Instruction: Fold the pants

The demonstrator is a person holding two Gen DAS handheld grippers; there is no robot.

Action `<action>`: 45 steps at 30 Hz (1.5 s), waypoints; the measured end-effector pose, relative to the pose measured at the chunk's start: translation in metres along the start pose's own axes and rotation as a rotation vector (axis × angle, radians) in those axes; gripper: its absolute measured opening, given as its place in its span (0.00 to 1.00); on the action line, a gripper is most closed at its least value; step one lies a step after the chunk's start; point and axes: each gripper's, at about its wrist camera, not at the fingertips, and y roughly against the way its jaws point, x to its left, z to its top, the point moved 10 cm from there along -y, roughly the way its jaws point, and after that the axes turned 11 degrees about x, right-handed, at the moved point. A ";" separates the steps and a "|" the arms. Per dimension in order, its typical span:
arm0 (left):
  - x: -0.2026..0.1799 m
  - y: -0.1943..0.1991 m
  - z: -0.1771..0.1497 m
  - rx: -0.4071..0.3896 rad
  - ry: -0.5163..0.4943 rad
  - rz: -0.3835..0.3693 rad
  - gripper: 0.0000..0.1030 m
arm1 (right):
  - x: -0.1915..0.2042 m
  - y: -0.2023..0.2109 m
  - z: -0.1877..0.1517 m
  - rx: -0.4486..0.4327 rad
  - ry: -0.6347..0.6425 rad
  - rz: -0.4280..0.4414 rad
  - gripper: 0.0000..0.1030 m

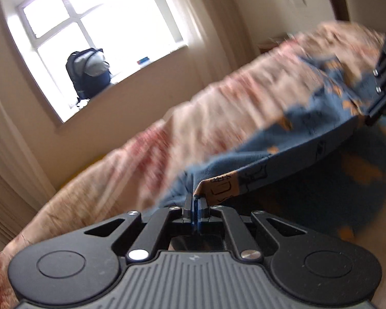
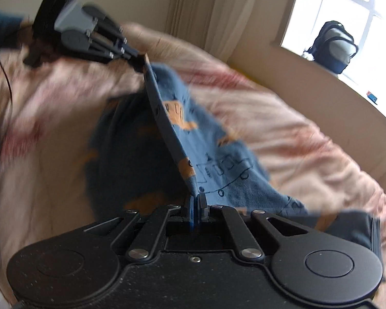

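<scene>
Mid-fold: the left gripper and right gripper each pinch the blue orange-printed fabric pants, one edge lifted taut over the pink floral bed; laying over remains.

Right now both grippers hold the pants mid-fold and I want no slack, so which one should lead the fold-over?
Neither clearly. The left gripper and right gripper each have jaws shut on the same taut edge of the pants, lifted over the bedspread. Probably move both together; leading with one would skew the edge.
</scene>
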 end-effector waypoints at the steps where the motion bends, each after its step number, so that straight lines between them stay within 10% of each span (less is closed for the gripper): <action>1: -0.008 -0.002 -0.007 0.014 -0.020 -0.007 0.02 | 0.008 -0.005 -0.006 0.022 0.025 -0.023 0.01; 28: -0.057 -0.015 -0.072 0.127 -0.217 -0.013 0.09 | 0.068 -0.027 -0.042 0.080 0.200 -0.177 0.03; 30: -0.056 -0.012 -0.071 0.129 -0.182 0.007 0.24 | 0.068 -0.029 -0.043 0.082 0.202 -0.180 0.10; 32: -0.055 -0.002 -0.067 0.125 -0.097 -0.019 0.73 | 0.063 -0.020 -0.041 0.063 0.167 -0.190 0.29; 34: -0.058 0.013 -0.057 0.087 0.005 -0.078 0.94 | 0.053 -0.004 -0.040 0.019 0.097 -0.210 0.77; 37: -0.074 0.029 -0.033 0.024 0.101 -0.160 1.00 | 0.023 0.024 -0.043 -0.041 -0.031 -0.320 0.99; 45: -0.161 0.008 0.057 -0.038 0.242 -0.373 1.00 | -0.078 0.064 -0.108 0.004 -0.364 -0.471 0.99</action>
